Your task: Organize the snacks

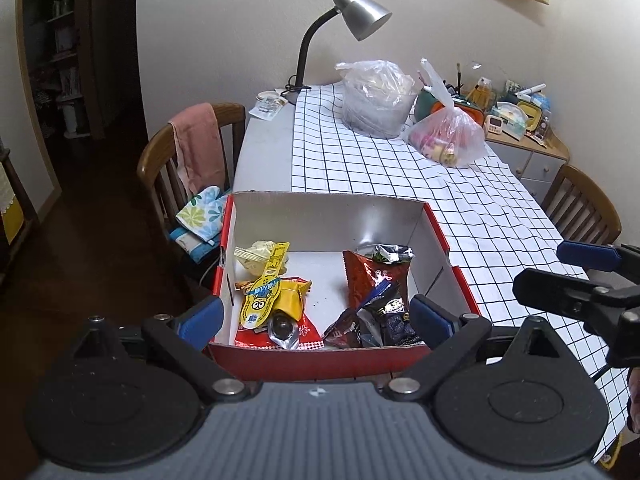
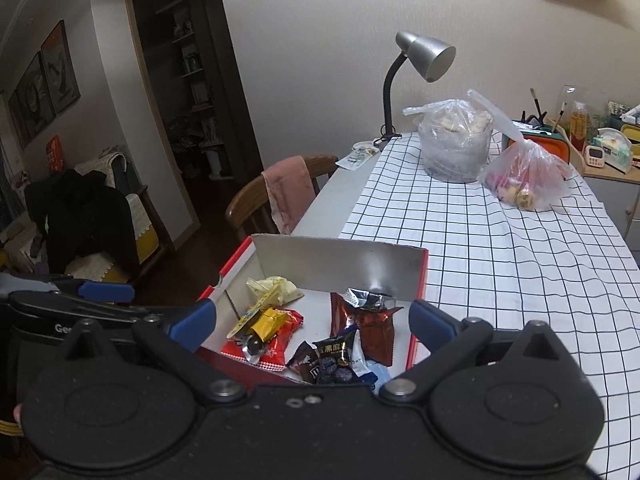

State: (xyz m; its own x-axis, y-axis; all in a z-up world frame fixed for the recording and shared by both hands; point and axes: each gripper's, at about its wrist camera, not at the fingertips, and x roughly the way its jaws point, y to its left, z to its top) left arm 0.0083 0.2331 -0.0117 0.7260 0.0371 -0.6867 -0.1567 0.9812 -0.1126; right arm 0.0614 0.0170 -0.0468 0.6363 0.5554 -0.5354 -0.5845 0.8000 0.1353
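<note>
A red cardboard box (image 1: 320, 216) with a white inside stands at the table's near left corner. In it lie a yellow cartoon packet (image 1: 264, 296), a red packet (image 1: 276, 336), a brown-red bag (image 1: 368, 280) and dark wrappers (image 1: 388, 316). My left gripper (image 1: 316, 320) hovers open over the box's near wall, its blue fingers wide apart and empty. The right gripper (image 1: 576, 272) hangs beside it over the checked cloth. In the right wrist view the right gripper (image 2: 314, 324) is open and empty above the box (image 2: 340, 256) and its snacks (image 2: 336, 360), with the left gripper (image 2: 104, 292) at the left.
Two clear plastic bags (image 1: 376, 96) (image 1: 448, 132) and a silver desk lamp (image 1: 360, 12) stand at the table's far end. A chair with a pink towel (image 1: 196, 148) is on the left, another chair (image 1: 580, 208) on the right. A cluttered sideboard (image 1: 520, 120) lies behind.
</note>
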